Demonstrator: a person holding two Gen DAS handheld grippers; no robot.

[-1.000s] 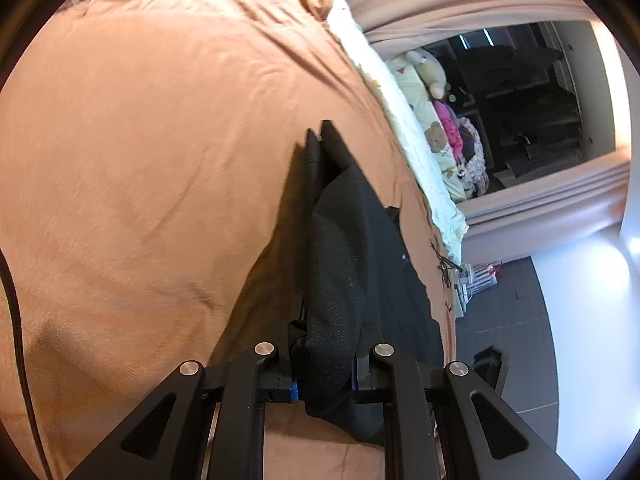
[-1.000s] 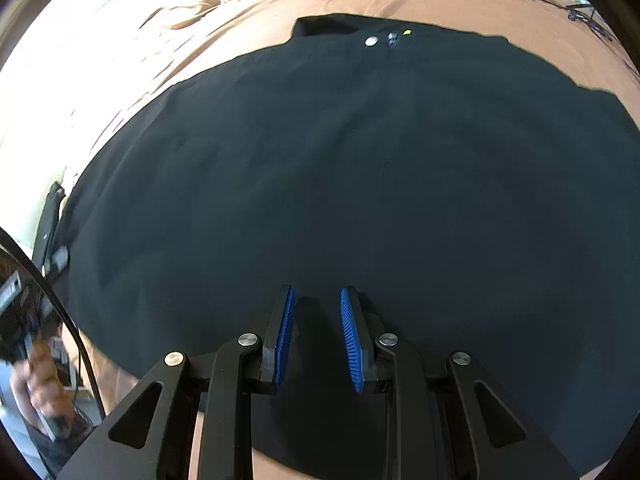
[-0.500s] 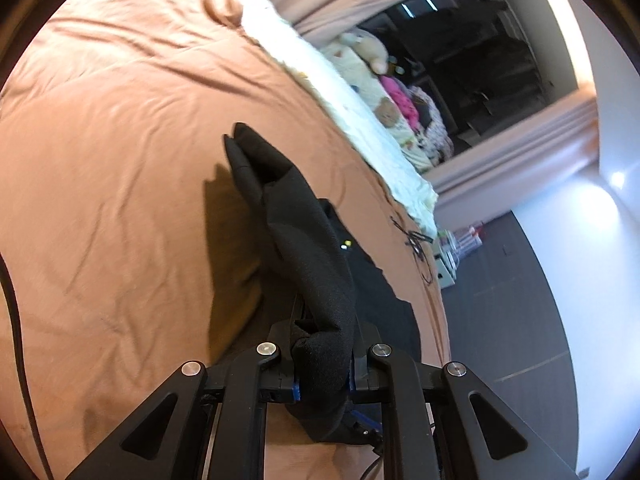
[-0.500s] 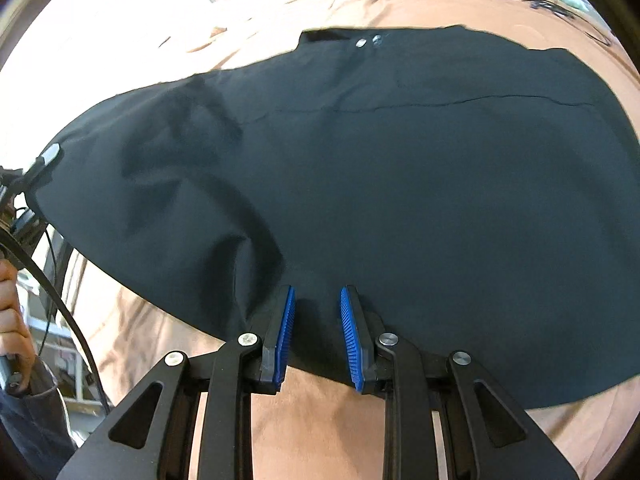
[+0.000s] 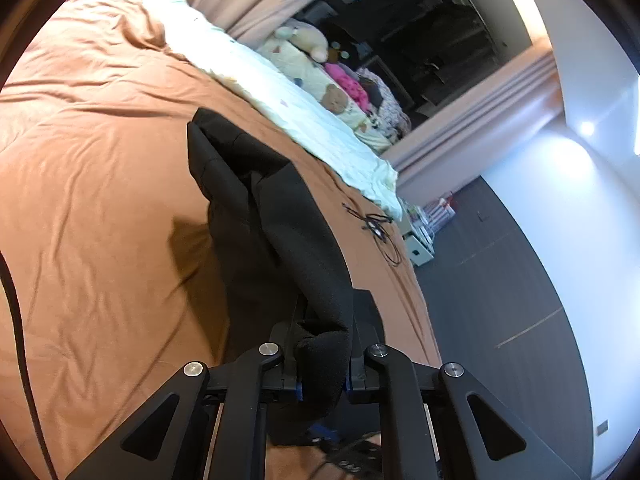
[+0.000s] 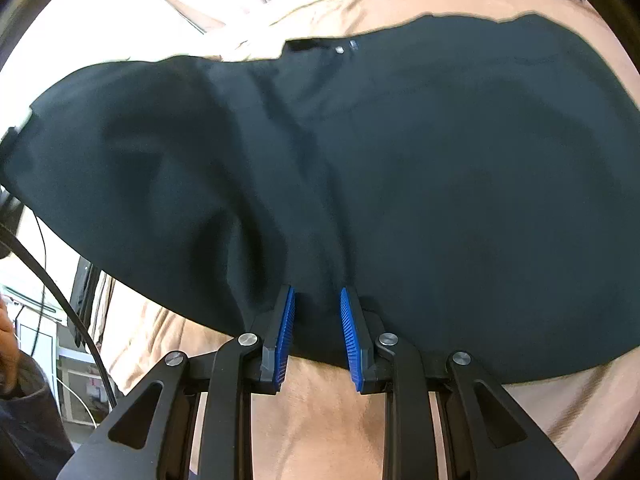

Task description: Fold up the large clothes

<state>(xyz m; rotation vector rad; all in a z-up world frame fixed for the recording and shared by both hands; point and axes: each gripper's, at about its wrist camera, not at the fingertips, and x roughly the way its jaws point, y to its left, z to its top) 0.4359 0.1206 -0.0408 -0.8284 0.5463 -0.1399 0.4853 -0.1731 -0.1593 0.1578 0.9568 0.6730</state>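
Observation:
A large black garment (image 6: 400, 168) lies spread over an orange-brown bed sheet (image 6: 320, 420). Its left part is lifted off the bed. My left gripper (image 5: 323, 344) is shut on a bunched edge of the black garment (image 5: 280, 240), which hangs as a long fold above the sheet (image 5: 100, 200). My right gripper (image 6: 316, 320) sits at the garment's near hem. Its blue pads (image 6: 285, 336) stand apart with the hem between them, and folds in the cloth run toward them. Two small snaps (image 6: 346, 47) show near the far edge.
A white quilt (image 5: 288, 100) and stuffed toys (image 5: 320, 68) lie along the bed's far side. A black cable (image 5: 376, 228) rests near the bed's corner. Dark floor (image 5: 500, 280) lies beyond. A person's hand (image 6: 8, 340) and a cable (image 6: 60, 296) show at left.
My left gripper has lifted its bunch of cloth higher and swung it across the bed. The garment's left part rose and wrinkled. My right gripper drew back to the near hem.

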